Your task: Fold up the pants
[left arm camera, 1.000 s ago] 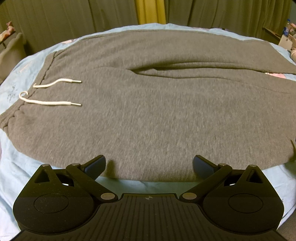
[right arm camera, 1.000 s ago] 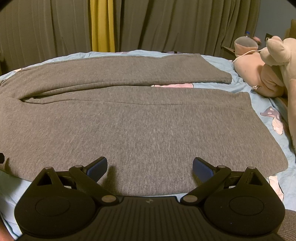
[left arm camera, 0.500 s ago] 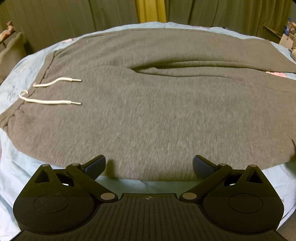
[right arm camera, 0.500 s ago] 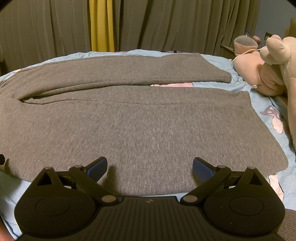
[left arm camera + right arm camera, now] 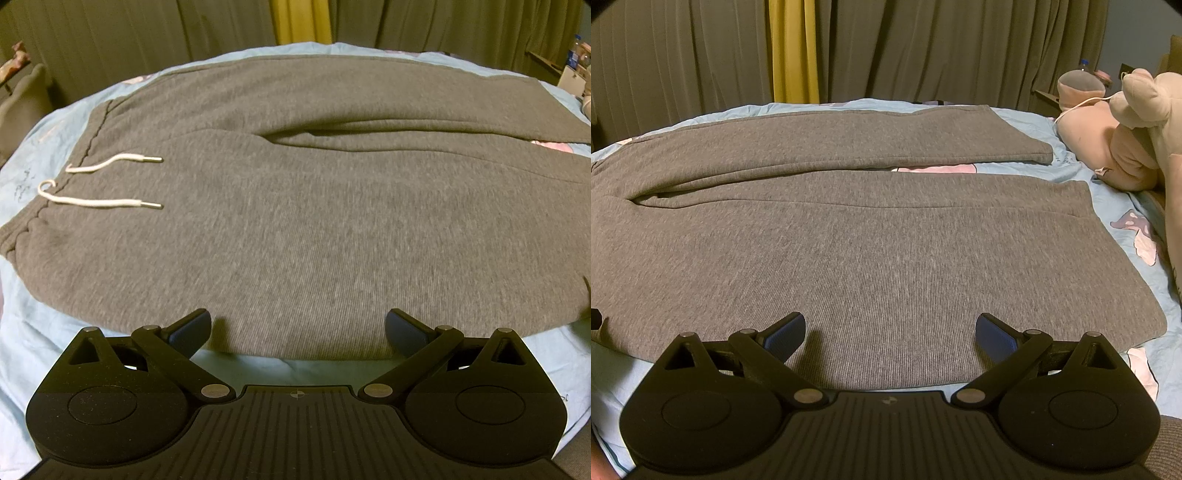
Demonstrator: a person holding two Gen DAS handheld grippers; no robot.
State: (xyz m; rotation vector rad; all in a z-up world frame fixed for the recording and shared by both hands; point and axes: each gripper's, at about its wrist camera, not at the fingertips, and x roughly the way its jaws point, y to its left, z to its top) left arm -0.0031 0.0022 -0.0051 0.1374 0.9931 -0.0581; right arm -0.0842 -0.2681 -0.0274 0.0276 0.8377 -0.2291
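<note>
Grey sweatpants [image 5: 295,229] lie spread flat on a light blue bed sheet [image 5: 33,325], waistband to the left with two white drawstrings [image 5: 99,201] resting on the fabric. The two legs [image 5: 871,251] run off to the right and part in a narrow V. My left gripper [image 5: 297,328] hovers open over the near edge of the hip area, holding nothing. My right gripper [image 5: 890,330] stands open over the near edge of the closer leg, likewise empty.
Pink and beige plush toys [image 5: 1123,136] crowd the bed's right end beside the leg cuffs. Olive curtains with a yellow strip [image 5: 792,51] hang behind the bed. A chair back [image 5: 22,99] stands off the left side. Bare sheet [image 5: 1145,369] shows at the near right.
The left wrist view has shifted slightly, with the pants drifting a little up and left. The right gripper has barely moved. Both stay open.
</note>
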